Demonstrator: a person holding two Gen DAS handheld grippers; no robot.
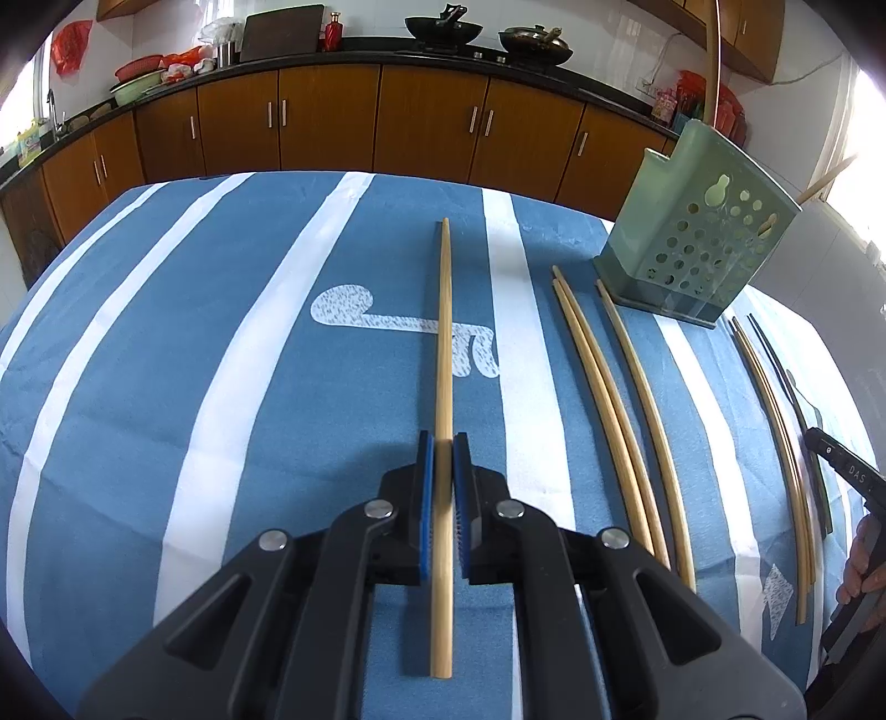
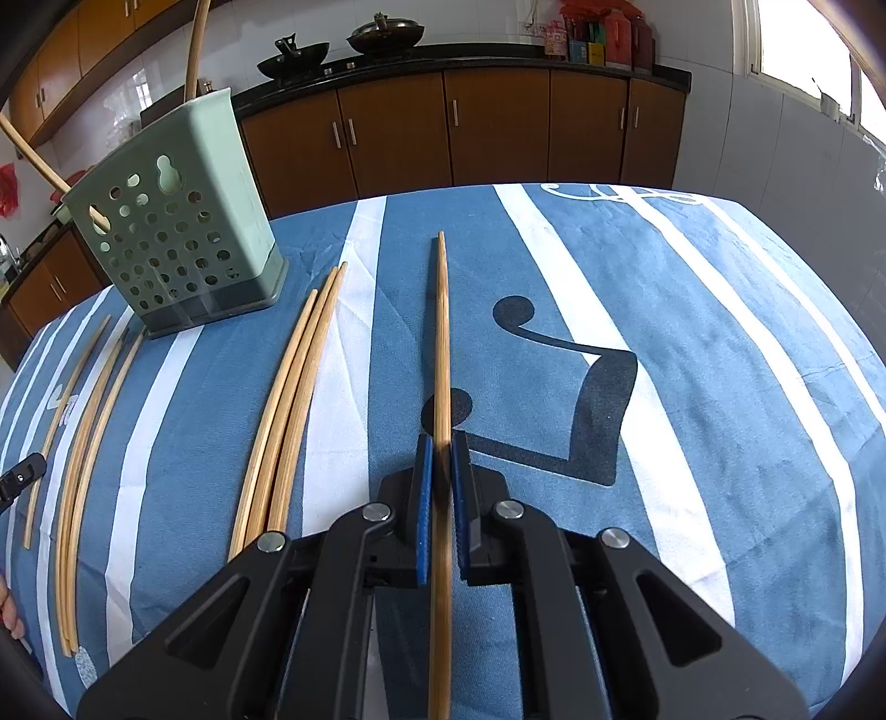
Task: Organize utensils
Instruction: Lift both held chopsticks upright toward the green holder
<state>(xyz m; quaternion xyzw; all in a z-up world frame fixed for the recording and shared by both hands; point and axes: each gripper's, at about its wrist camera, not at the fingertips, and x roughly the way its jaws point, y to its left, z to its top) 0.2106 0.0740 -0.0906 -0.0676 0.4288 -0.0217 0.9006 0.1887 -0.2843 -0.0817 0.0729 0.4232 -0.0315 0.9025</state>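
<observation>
My left gripper (image 1: 443, 443) is shut on a pale wooden chopstick (image 1: 444, 332) that runs straight ahead over the blue-and-white striped cloth. My right gripper (image 2: 441, 443) is shut on another chopstick (image 2: 441, 332) in the same way. A green perforated utensil holder (image 1: 698, 243) (image 2: 177, 232) stands upright between the two, with two chopsticks (image 2: 196, 50) poking out of its top. Three loose chopsticks (image 1: 609, 410) lie on the cloth right of my left gripper. Another three loose chopsticks (image 2: 293, 399) lie left of my right gripper.
More chopsticks (image 2: 88, 443) lie in a bundle near the cloth's left side in the right wrist view. A hand (image 1: 864, 565) shows at the right edge of the left wrist view. Brown kitchen cabinets (image 1: 332, 116) and a counter with two woks (image 1: 443, 30) stand behind the table.
</observation>
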